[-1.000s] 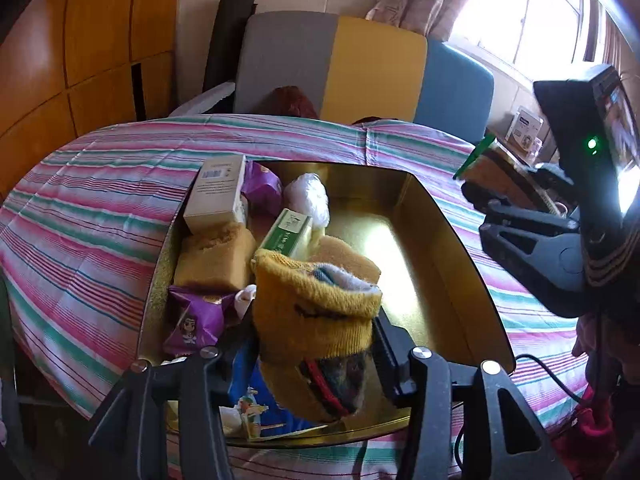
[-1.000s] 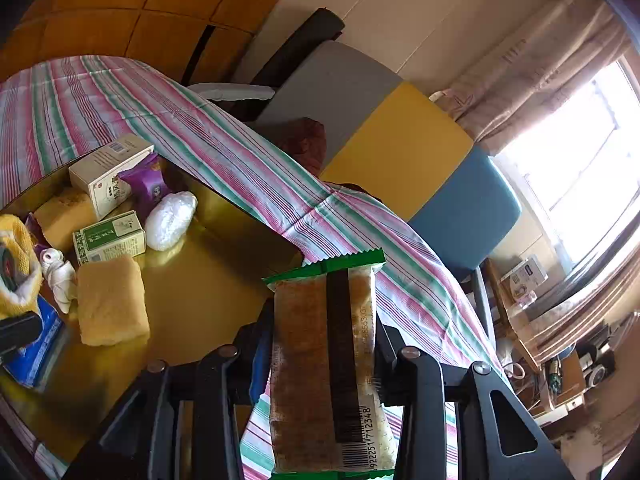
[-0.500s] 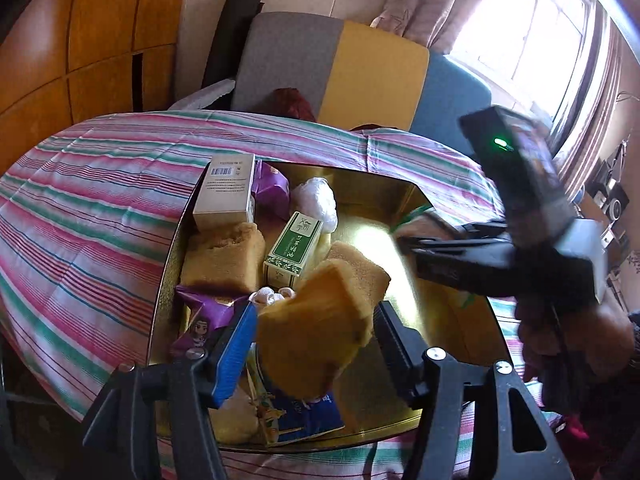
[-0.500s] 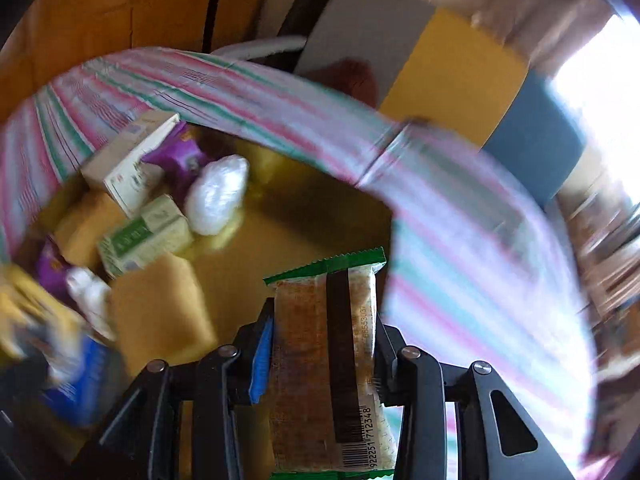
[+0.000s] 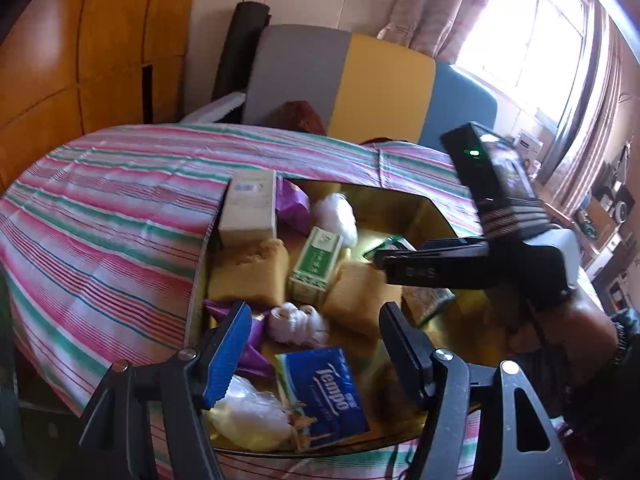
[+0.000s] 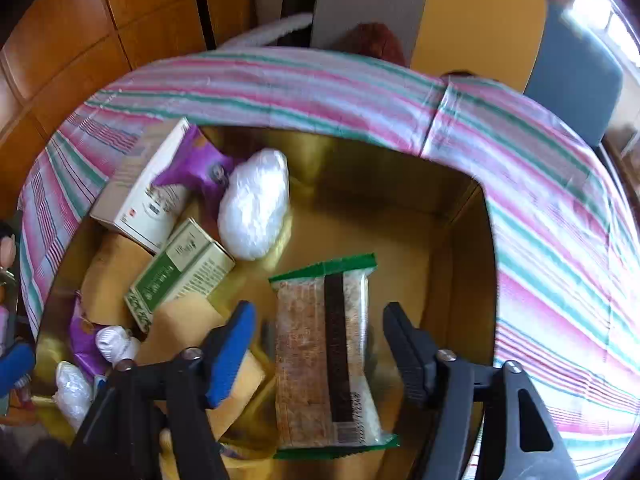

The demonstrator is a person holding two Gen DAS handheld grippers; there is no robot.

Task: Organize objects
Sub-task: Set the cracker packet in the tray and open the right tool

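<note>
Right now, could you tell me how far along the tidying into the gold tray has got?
Mostly done, it seems. The gold tray already holds the white box, green box, sponges and tissue pack. In hand: the right gripper is opening its jaws around the snack bar, apparently releasing it into the tray; the left gripper is opening on nothing. No loose items show on the striped cloth.

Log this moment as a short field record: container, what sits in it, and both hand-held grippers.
container: gold tray on striped cloth
contents: snack bar packet, green box, white box, tissue pack, sponges, purple packets
left hand-held gripper: jaws opening, nothing between them
right hand-held gripper: jaws opening, snack bar packet between them, pads clear of it
</note>
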